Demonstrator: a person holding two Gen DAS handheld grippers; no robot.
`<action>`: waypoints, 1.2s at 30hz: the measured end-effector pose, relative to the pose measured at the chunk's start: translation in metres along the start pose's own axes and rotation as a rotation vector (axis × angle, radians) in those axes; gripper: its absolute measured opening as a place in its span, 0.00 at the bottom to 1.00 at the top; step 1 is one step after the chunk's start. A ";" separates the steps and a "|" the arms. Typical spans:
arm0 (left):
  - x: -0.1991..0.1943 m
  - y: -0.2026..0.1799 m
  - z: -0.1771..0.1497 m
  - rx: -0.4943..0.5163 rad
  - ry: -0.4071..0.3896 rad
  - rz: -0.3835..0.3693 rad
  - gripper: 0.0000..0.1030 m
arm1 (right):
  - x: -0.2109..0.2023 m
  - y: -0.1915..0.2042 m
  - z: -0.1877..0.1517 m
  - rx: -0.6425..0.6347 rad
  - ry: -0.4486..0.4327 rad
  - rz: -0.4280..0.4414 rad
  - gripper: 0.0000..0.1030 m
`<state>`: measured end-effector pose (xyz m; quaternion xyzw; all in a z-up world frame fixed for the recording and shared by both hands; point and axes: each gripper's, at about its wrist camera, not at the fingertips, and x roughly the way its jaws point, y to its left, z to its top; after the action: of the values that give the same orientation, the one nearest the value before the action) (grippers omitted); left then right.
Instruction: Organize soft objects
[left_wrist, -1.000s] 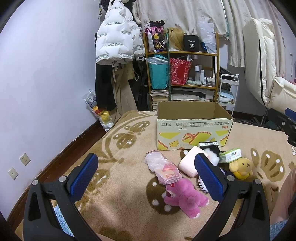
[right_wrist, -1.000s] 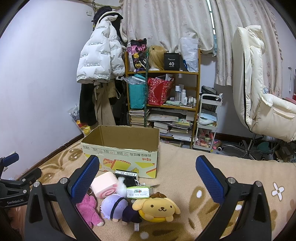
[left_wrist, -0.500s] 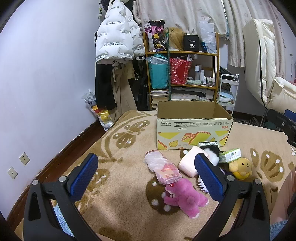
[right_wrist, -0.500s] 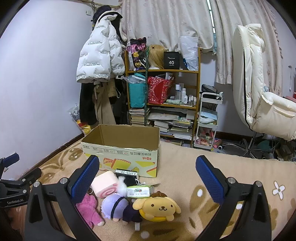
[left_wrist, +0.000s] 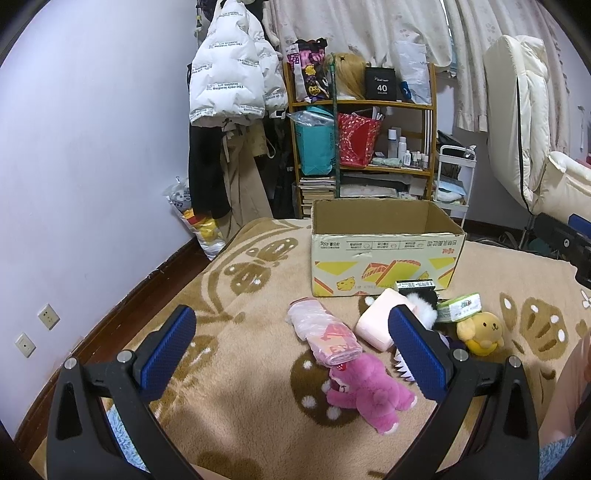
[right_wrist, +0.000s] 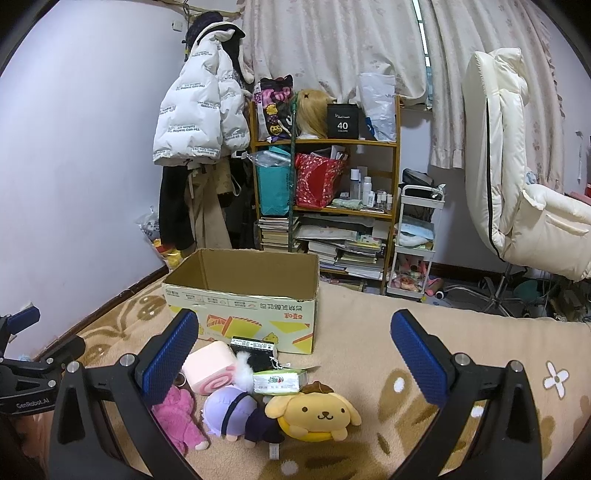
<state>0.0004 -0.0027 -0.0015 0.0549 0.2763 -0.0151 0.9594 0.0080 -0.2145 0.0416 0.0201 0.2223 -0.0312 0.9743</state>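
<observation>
An open cardboard box (left_wrist: 384, 254) stands on the beige blanket, also in the right wrist view (right_wrist: 243, 299). In front of it lie soft things: a pink plush (left_wrist: 365, 393), a bagged pink item (left_wrist: 325, 336), a pink roll-cake cushion (left_wrist: 378, 323), a purple-haired doll (right_wrist: 232, 411), a yellow dog plush (right_wrist: 317, 415) and a green pack (right_wrist: 279, 382). My left gripper (left_wrist: 295, 354) is open and empty, above the pink plush and bag. My right gripper (right_wrist: 295, 354) is open and empty, above the doll and yellow plush.
A cluttered wooden shelf (right_wrist: 325, 199), hanging coats (right_wrist: 199, 122) and a small white cart (right_wrist: 415, 243) stand behind the bed. A cream chair (right_wrist: 517, 177) stands at the right. The purple wall (left_wrist: 74, 184) runs along the left.
</observation>
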 end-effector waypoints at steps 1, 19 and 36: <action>0.000 0.000 0.000 0.000 -0.001 0.001 1.00 | -0.001 0.001 0.000 0.000 -0.001 0.000 1.00; 0.002 0.000 -0.002 -0.006 -0.001 0.000 1.00 | -0.003 0.001 0.000 -0.002 -0.004 0.008 1.00; 0.002 0.000 -0.001 -0.010 0.003 0.000 1.00 | -0.002 0.000 0.000 -0.001 0.002 0.008 1.00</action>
<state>0.0011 -0.0027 -0.0036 0.0502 0.2778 -0.0134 0.9592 0.0064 -0.2147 0.0429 0.0207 0.2232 -0.0270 0.9742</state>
